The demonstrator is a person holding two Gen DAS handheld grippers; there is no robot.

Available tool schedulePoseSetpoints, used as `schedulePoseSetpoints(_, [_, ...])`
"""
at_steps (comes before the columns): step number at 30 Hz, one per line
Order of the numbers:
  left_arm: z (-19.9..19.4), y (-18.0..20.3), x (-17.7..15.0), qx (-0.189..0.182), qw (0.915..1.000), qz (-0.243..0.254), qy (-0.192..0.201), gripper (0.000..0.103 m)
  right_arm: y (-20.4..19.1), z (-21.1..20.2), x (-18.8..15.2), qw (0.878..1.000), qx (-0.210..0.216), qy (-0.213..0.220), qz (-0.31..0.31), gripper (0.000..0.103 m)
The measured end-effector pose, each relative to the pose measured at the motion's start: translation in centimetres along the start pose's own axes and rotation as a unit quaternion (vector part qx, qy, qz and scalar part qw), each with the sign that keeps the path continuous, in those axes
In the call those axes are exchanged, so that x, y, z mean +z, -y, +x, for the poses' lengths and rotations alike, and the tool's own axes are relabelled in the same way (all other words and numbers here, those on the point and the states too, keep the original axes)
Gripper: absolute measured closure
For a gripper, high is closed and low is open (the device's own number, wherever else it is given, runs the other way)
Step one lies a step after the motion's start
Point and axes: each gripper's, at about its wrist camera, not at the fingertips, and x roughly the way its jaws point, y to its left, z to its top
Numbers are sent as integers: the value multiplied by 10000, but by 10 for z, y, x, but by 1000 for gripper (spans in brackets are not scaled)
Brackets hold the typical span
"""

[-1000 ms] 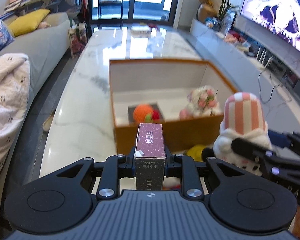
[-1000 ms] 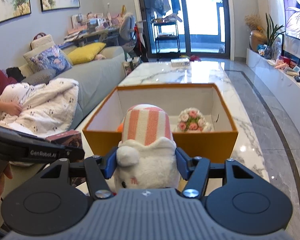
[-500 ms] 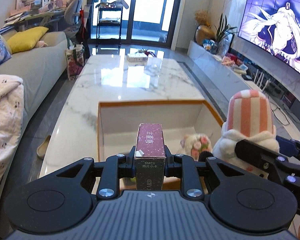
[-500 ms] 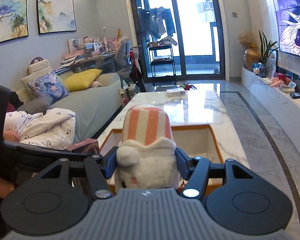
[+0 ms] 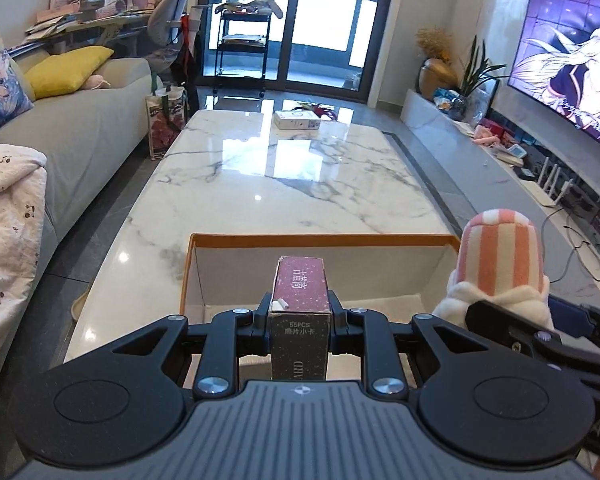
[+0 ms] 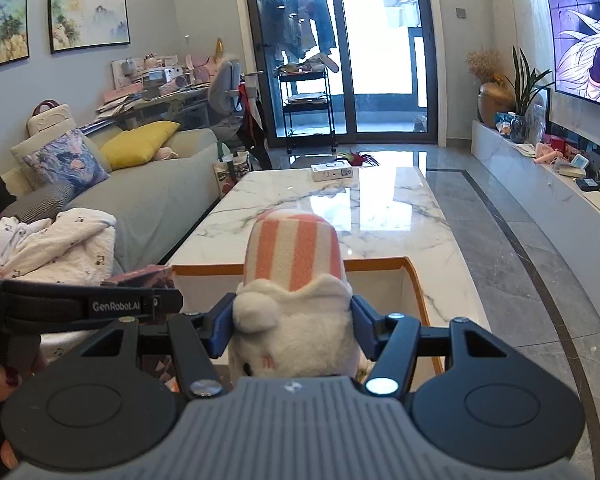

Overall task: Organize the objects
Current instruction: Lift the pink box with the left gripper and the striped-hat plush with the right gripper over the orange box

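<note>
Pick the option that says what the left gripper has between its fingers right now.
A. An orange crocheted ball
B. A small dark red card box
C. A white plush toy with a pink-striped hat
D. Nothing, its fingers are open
B: in the left wrist view the left gripper is shut on the card box, held upright above the orange-rimmed box.

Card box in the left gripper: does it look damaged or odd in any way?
Slightly. The maroon card box has a worn near top edge, with a small white torn or peeling scrap at its left corner. Otherwise it sits straight between the left gripper's fingers, above the orange storage box.
</note>
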Motion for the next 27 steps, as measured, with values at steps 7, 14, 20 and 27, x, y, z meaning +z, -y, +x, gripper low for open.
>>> schedulePoseSetpoints(7, [27,-3,-1,25,9997,-208,-108,77,12,36,-7,9995,36,-150,259,41])
schedulePoseSetpoints(14, [48,-7,-5,173,9992,-228,-283,77,6,66,-15,9987,171,-337,339,41])
schedulePoseSetpoints(20, [57,-15,-5,266,9985,-298,-373,77,-4,81,-26,9981,195,-547,191,41])
schedulePoseSetpoints(27, [62,-13,-2,279,9985,-191,-433,77,-9,89,-31,9976,207,-661,78,41])
